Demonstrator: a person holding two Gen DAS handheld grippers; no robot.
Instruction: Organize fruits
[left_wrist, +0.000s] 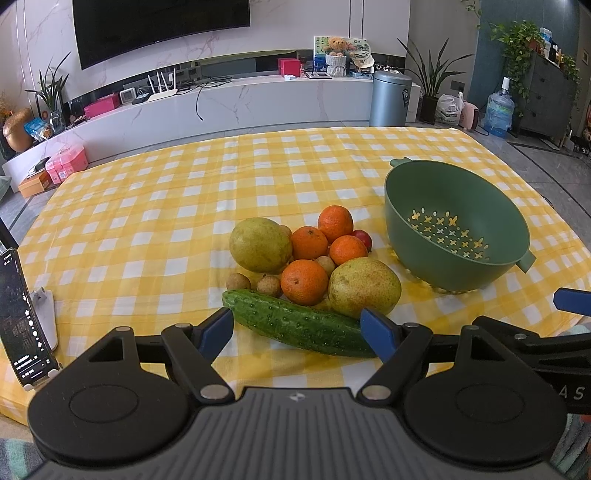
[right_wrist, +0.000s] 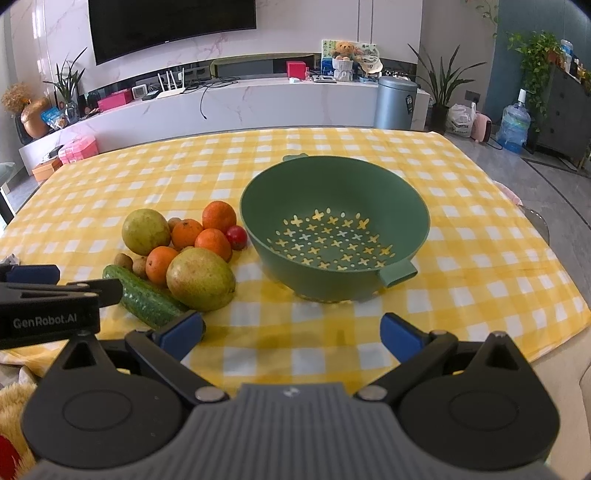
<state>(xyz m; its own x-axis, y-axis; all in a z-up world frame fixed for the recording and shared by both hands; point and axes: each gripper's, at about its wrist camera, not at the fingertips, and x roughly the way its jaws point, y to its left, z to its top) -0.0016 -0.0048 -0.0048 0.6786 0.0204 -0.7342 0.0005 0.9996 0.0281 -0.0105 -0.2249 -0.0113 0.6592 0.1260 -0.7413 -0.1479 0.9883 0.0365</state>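
Note:
A pile of fruit lies on the yellow checked tablecloth (left_wrist: 147, 221): two green-yellow pears (left_wrist: 364, 286), several oranges (left_wrist: 304, 281), small brown longans (left_wrist: 238, 281), a small red fruit (left_wrist: 362, 238) and a cucumber (left_wrist: 295, 321) at the front. An empty green colander (left_wrist: 452, 225) stands to their right; it is in the middle of the right wrist view (right_wrist: 332, 229). My left gripper (left_wrist: 297, 334) is open, just before the cucumber, touching nothing. My right gripper (right_wrist: 291, 334) is open and empty, in front of the colander, with the fruit pile (right_wrist: 199, 278) to its left.
A phone on a white stand (left_wrist: 22, 317) stands at the table's left edge. Beyond the table are a TV wall, a low white cabinet (left_wrist: 221, 99) and a grey bin (left_wrist: 389, 98). The left gripper's side shows at left in the right wrist view (right_wrist: 48, 306).

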